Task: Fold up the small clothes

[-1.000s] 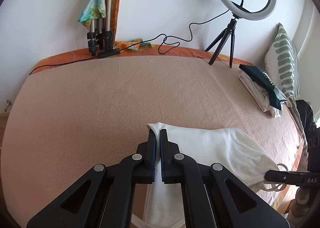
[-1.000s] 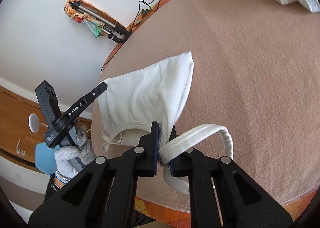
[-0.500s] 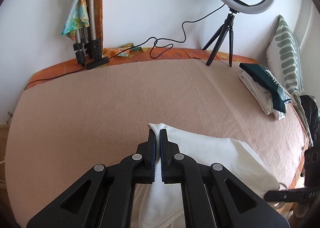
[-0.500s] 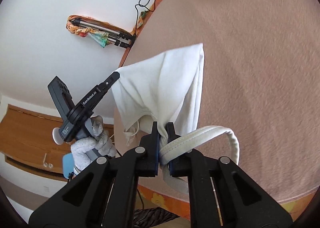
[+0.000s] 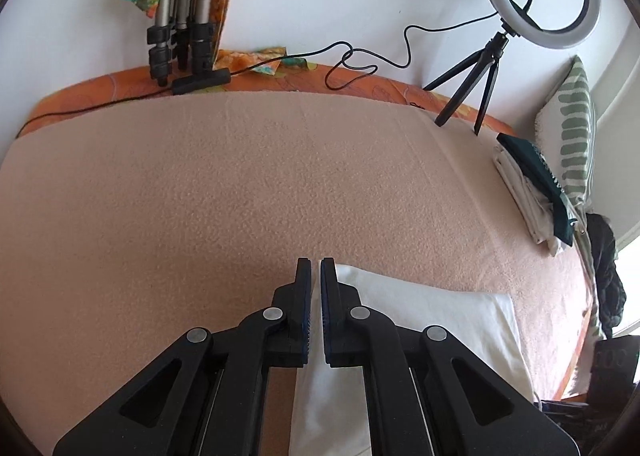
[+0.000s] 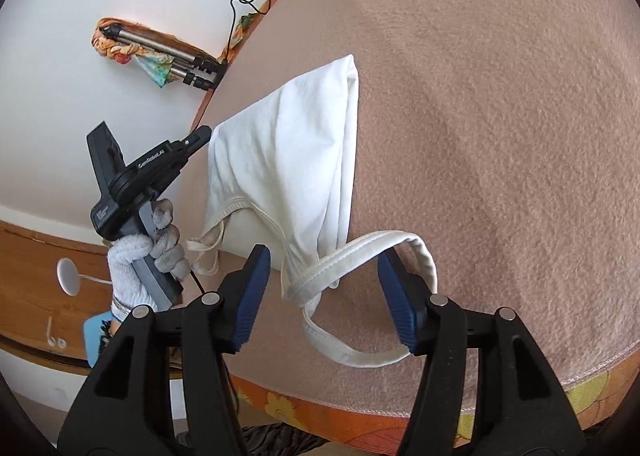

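On the left, the left tool (image 5: 316, 288) pinches a corner of the white top (image 6: 288, 160); its jaws are just starting to part, though the pads look to be on the cloth yet, only a thin slit showing between them. The garment lies folded near the front edge of the bed (image 5: 240, 184), on the peach blanket, its hem end toward the left tool and its straps toward the right.

The risk on this side is that the corner slips out before it is laid flat, so the upper layer slides back and the fold opens.

To the right, the right tool (image 6: 324, 280) has its jaws opening wide; the shoulder strap (image 6: 360, 248) sits loose between the blue pads, touched by neither as far as I can tell. The danger here is that the strap loops snag on a finger when the tool draws away, dragging the neckline askew. The straps also lie close to the bed's edge and could hang over it.
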{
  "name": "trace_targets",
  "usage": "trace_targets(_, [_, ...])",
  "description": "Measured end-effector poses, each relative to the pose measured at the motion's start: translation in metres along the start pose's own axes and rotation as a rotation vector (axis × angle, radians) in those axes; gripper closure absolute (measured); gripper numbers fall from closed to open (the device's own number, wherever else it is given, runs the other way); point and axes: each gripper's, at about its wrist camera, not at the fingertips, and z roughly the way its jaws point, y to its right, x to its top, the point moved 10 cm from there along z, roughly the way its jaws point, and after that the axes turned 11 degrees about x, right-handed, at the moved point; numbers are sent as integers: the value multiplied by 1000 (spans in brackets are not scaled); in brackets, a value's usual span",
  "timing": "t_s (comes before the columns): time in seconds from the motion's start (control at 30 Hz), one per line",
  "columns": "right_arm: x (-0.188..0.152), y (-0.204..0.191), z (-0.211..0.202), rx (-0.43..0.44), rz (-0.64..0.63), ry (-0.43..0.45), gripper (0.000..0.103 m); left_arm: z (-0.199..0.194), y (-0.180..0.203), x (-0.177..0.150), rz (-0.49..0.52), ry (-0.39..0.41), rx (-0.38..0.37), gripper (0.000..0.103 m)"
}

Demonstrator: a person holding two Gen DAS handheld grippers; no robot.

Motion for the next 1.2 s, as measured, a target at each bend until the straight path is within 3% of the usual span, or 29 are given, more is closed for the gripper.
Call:
trace_targets(0.1, [16, -3, -8, -41, -64, 35, 44, -18, -13, -12, -55, -19, -64, 80])
trace_targets(0.2, [40, -10, -10, -43, -117, 31, 44, -40, -26, -38, -105, -42, -101, 79])
trace_targets(0.27, [60, -6, -7, -92, -141, 42, 44, -48, -26, -57, -126, -81, -148, 77])
trace_targets(0.33, [75, -1, 0, -93, -135, 29, 44, -51, -24, -75, -116, -109, -145, 68])
trace_targets(0.5, [98, 7, 12, -54, -82, 59, 44, -41, -15, -102, -114, -168, -147, 67])
trace_targets(0.6, [85, 4, 6, -8, -15, 34, 44, -33, -10, -115, -100, -197, -159, 67])
trace_targets(0.7, [56, -9, -13, 71, 10, -55, 44, -31, -4, -119, -44, -163, -138, 72])
trace_targets(0.73, [45, -13, -20, 67, 0, -96, 44, -30, -2, -120, -42, -163, -148, 84])
trace_targets(0.83, [27, -26, -54, 5, -111, -127, 44, -26, -1, -119, -42, -142, -144, 94])
trace_targets(0.9, [41, -35, -74, -79, -227, -57, 44, -26, 0, -119, -30, -123, -133, 96])
trace_targets(0.97, [62, -41, -72, -97, -274, -21, 44, -26, -1, -120, -15, -109, -121, 97])
trace_targets(1.07, [94, -29, -47, -101, -235, 11, 44, -28, -1, -121, 4, -97, -110, 97])
trace_targets(1.2, [107, -10, 1, -124, -219, -3, 44, -25, -4, -125, 10, -95, -104, 97])
